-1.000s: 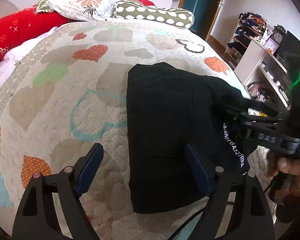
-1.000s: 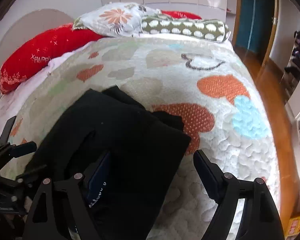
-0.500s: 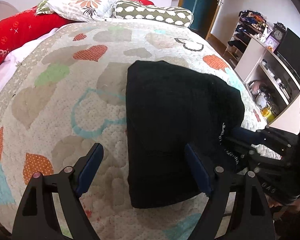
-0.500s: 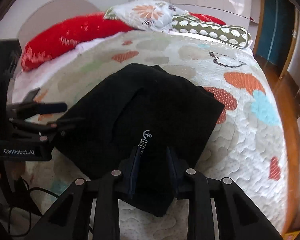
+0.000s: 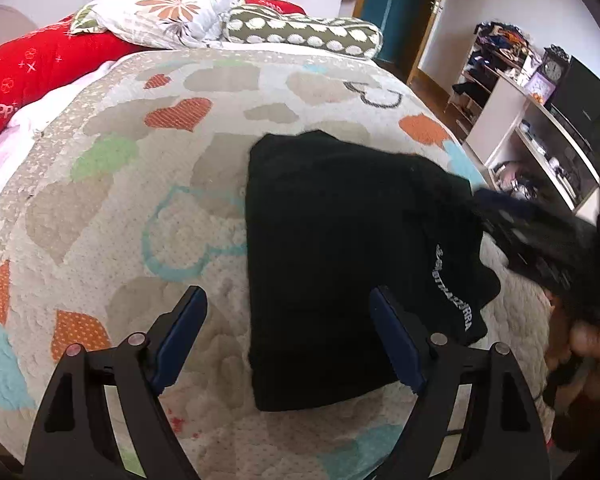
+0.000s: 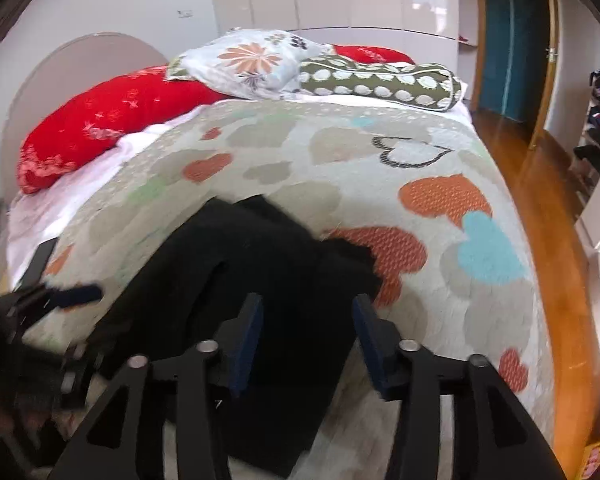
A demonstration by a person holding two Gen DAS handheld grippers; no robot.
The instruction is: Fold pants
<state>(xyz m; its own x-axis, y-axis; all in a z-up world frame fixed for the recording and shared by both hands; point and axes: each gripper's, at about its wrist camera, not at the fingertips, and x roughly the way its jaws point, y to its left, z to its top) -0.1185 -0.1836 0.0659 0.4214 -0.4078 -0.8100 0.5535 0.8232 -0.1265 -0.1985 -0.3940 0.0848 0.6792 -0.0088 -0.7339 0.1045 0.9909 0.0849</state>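
Observation:
The black pants [image 5: 340, 248] lie folded in a rough rectangle on the heart-patterned quilt [image 5: 148, 184], with white lettering near their right edge. My left gripper [image 5: 288, 340] is open and empty, hovering over the pants' near left edge. My right gripper [image 6: 306, 340] is open and empty over the pants [image 6: 260, 280], jaws partly spread. In the left wrist view the right gripper [image 5: 540, 240] is a dark blur at the pants' right side. The left gripper [image 6: 60, 300] shows at the left in the right wrist view.
Red [image 5: 40, 68], floral [image 5: 160, 12] and spotted [image 5: 300, 34] pillows lie at the bed's head. Shelves with clutter [image 5: 532, 120] stand to the right. A wooden floor [image 6: 548, 220] runs along the bed's right edge.
My right gripper, shut on the pants half a second ago, has opened and let go. It has shifted over the pants. The left gripper stays open in place.

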